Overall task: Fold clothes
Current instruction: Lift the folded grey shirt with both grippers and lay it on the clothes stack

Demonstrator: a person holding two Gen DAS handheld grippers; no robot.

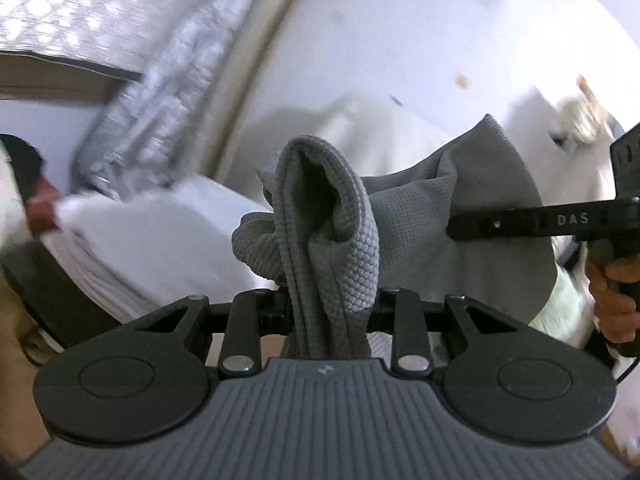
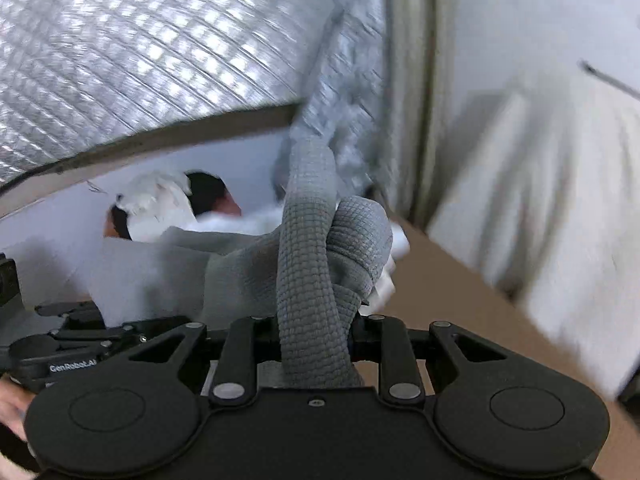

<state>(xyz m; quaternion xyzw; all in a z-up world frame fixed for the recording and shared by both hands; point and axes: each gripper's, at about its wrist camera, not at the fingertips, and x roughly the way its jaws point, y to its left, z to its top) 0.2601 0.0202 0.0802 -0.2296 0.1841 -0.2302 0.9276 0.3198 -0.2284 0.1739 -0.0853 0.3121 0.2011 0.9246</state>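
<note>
Grey garment [image 1: 328, 240] bunched between both closed tongs [image 1: 332, 304], aloft.

the garment [image 1: 332, 240] is mid grey with a fine waffle-knit pattern, its smoother inside face a flatter grey. both grippers, left [image 1: 328, 308] and right [image 2: 316, 332], are matte black. the folded stack [image 1: 132, 248] is white. the curtain [image 2: 132, 64] shows a silvery grid of pale squares. the wall [image 1: 400, 52] is white.
</note>
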